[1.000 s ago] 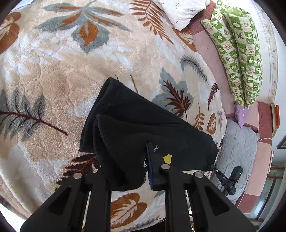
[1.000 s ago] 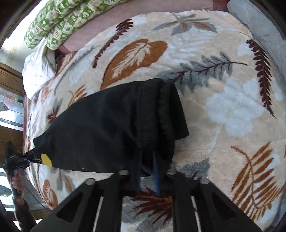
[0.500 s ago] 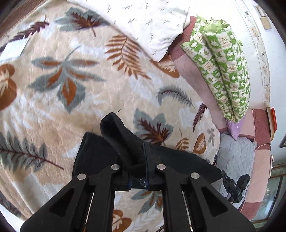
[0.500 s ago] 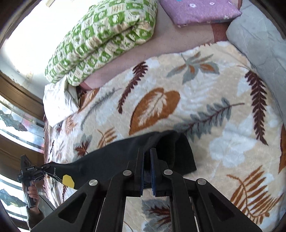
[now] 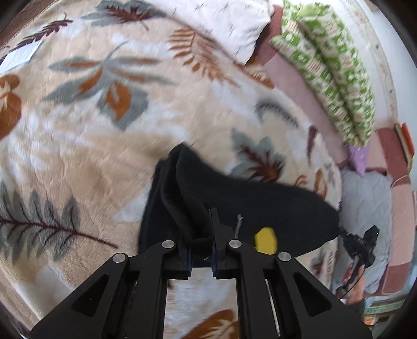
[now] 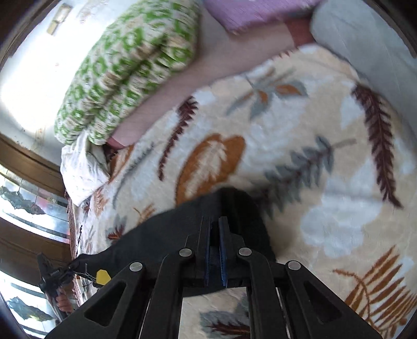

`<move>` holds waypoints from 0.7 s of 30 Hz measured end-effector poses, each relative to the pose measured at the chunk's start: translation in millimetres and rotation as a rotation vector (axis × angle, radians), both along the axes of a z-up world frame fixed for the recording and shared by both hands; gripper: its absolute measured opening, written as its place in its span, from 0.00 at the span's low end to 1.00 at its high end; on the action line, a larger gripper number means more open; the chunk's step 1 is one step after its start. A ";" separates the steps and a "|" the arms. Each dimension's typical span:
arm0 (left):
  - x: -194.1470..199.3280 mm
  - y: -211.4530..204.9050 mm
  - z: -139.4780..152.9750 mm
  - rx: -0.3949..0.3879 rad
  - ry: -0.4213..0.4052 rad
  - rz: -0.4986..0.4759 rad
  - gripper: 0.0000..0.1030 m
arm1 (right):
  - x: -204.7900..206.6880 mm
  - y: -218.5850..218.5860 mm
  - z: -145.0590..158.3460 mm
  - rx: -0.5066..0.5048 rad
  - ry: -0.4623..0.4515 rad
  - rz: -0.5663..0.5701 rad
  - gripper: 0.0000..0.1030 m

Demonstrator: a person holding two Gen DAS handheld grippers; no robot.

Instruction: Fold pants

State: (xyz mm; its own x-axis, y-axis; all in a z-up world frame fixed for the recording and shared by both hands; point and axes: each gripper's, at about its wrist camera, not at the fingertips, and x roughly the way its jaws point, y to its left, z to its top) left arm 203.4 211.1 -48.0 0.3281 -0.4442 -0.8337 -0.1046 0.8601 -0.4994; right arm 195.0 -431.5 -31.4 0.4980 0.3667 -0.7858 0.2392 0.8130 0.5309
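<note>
Black pants (image 5: 260, 208) hang stretched between both grippers above a leaf-patterned blanket (image 5: 91, 130). My left gripper (image 5: 202, 221) is shut on one bunched corner of the pants, with cloth pinched between its blue pads. A yellow tag (image 5: 265, 240) shows on the fabric beside it. At the far right of that view the other gripper (image 5: 361, 243) holds the opposite corner. In the right wrist view my right gripper (image 6: 215, 229) is shut on the pants (image 6: 169, 234), which run left to the other gripper (image 6: 53, 276) and the yellow tag (image 6: 102, 277).
A green patterned quilt (image 5: 331, 70) and a white pillow (image 5: 229, 23) lie at the far side of the bed. A grey cover (image 5: 365, 203) and a purple cushion (image 5: 361, 159) sit at the right. A person's hand (image 6: 62, 302) holds the left gripper by a window.
Both grippers lifted the pants off the blanket and held on. The folded pile that lay flat now hangs taut between them, and both views tilted up toward the quilt and pillows.
</note>
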 end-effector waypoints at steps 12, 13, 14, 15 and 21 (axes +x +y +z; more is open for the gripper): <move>-16.8 4.0 -12.9 0.019 0.042 -0.029 0.09 | -33.0 -31.4 -36.0 -0.033 0.078 -0.067 0.02; -18.0 4.3 -11.2 0.025 0.046 -0.027 0.09 | -34.4 -30.1 -30.7 -0.045 0.065 -0.065 0.05; -18.5 5.1 -10.2 0.027 0.047 -0.026 0.09 | -35.1 -28.0 -25.3 -0.052 0.052 -0.059 0.06; -19.1 5.4 -8.9 0.030 0.048 -0.025 0.09 | -35.6 -25.4 -19.8 -0.034 0.036 -0.042 0.06; -19.7 6.9 -10.8 0.016 0.068 -0.003 0.12 | -26.8 -9.7 -16.9 0.001 0.032 -0.027 0.30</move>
